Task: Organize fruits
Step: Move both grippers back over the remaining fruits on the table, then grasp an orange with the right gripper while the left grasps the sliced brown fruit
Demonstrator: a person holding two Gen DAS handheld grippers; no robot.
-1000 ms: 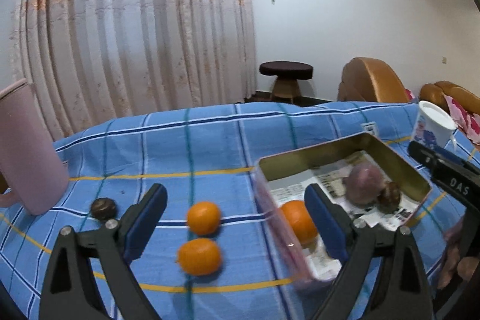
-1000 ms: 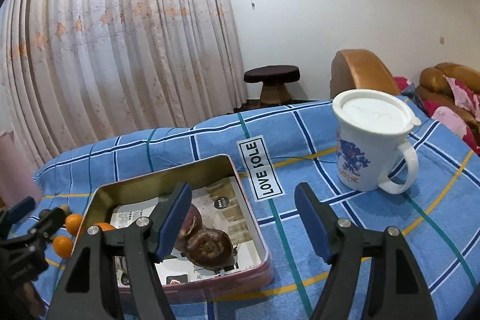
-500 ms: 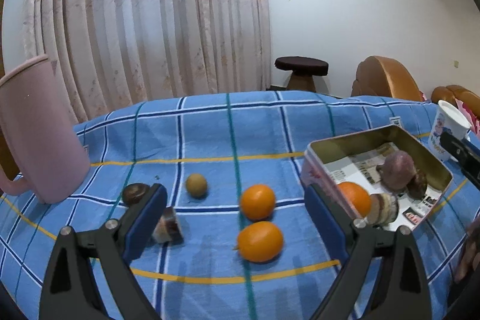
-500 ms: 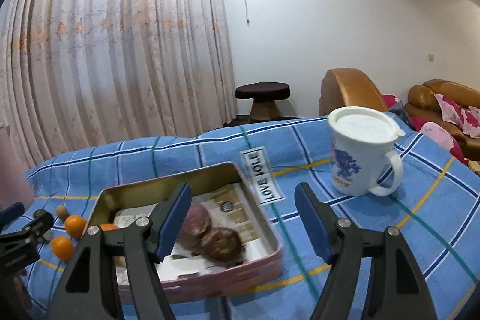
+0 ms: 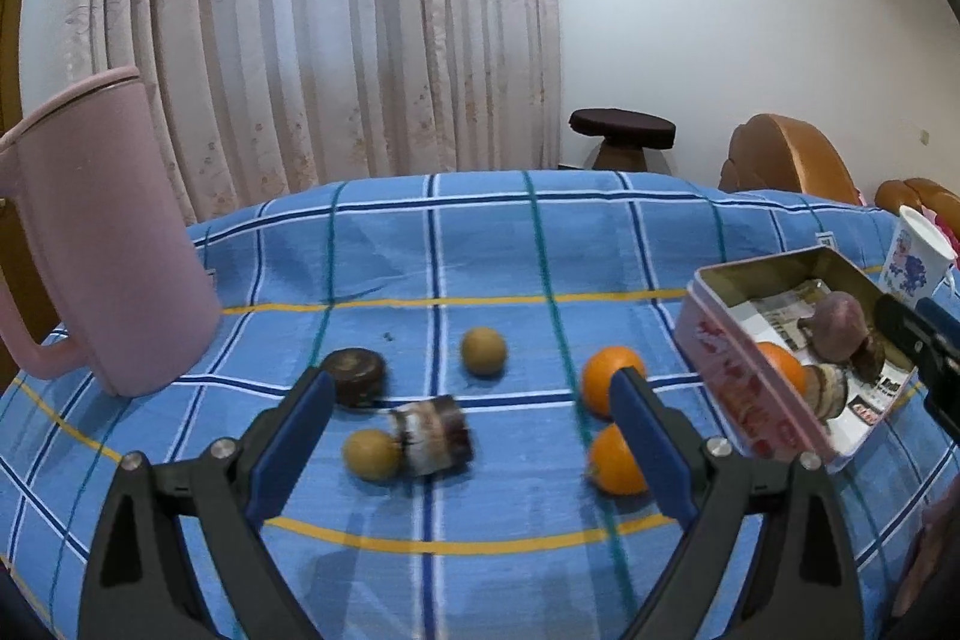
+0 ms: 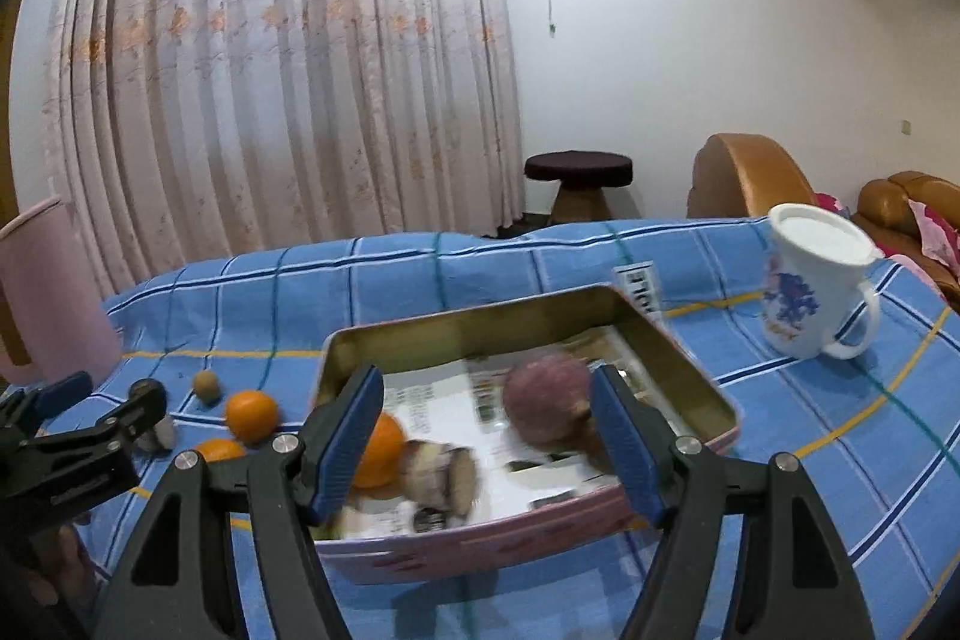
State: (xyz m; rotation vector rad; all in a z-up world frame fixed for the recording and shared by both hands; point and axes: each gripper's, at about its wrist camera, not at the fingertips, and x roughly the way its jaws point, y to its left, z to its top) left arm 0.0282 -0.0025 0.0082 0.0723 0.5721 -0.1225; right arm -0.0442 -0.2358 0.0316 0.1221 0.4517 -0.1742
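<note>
Loose fruit lies on the blue checked cloth: two oranges (image 5: 612, 388) (image 5: 618, 463), two small tan round fruits (image 5: 483, 351) (image 5: 371, 454), a dark round fruit (image 5: 354, 376) and a cut dark piece (image 5: 432, 436). My left gripper (image 5: 471, 394) hovers open just short of them, nothing between its pads. The pink tin (image 6: 480, 322) holds an orange (image 6: 381, 442), a purple fruit (image 6: 546, 406) and a cut piece (image 6: 438, 472) on printed paper. Above the tin's near wall my right gripper (image 6: 486, 388) stands open and empty. The tin (image 5: 738, 400) lies right of the loose fruit.
A tall pink jug (image 5: 102, 244) stands at the table's left, close to the dark fruit. A white lidded mug (image 6: 810, 298) sits right of the tin. Beyond the table are a curtain, a dark stool (image 6: 579, 172) and brown armchairs.
The left gripper has swung left, so the tin slid to the right edge and more loose fruit came into view. The right gripper moved left over the tin; the mug shifted right.
</note>
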